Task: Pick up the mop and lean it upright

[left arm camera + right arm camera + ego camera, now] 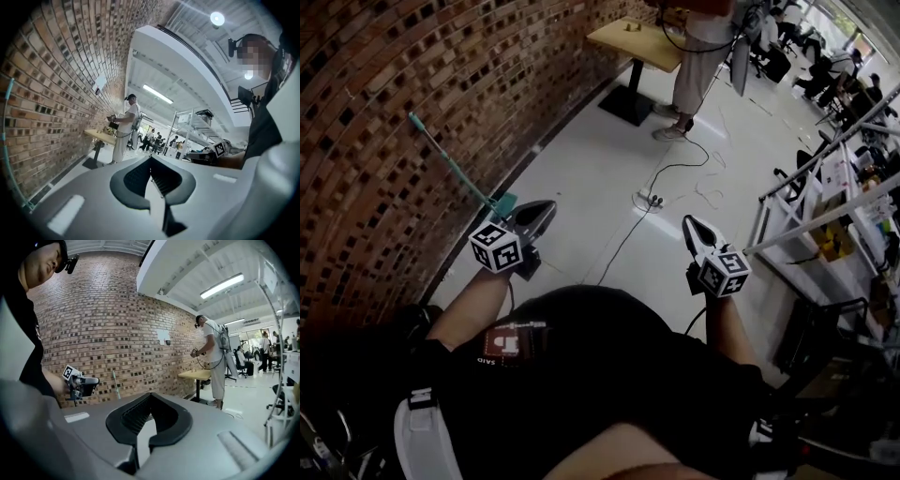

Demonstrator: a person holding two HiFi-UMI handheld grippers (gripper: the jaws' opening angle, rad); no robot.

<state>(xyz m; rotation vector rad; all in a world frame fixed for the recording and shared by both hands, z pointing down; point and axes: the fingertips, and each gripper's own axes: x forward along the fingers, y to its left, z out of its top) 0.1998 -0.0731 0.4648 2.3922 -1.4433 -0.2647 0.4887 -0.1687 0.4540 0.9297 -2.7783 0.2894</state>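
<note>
The brick wall runs along the left edge of the pale floor. A metal shelving rack stands at the right edge of the floor. A wooden desk with a standing person beside it is at the far end. The mop is upright at the left edge of the floor: its teal head is on the floor at the foot of the wall, and its thin handle is tilted back against the bricks. The left gripper hangs just beside the mop head without touching it. Its fingers are pressed together with nothing between them. The right gripper is well apart from the mop, over open floor. Its fingers are likewise closed and empty. A power strip with its cable lies on the floor beyond both grippers. Assessment: the leaning step appears complete, and the step in hand is clearing away. The next move requires keeping the left gripper clear of the mop head, because a nudge there could slide the handle off the wall.
</note>
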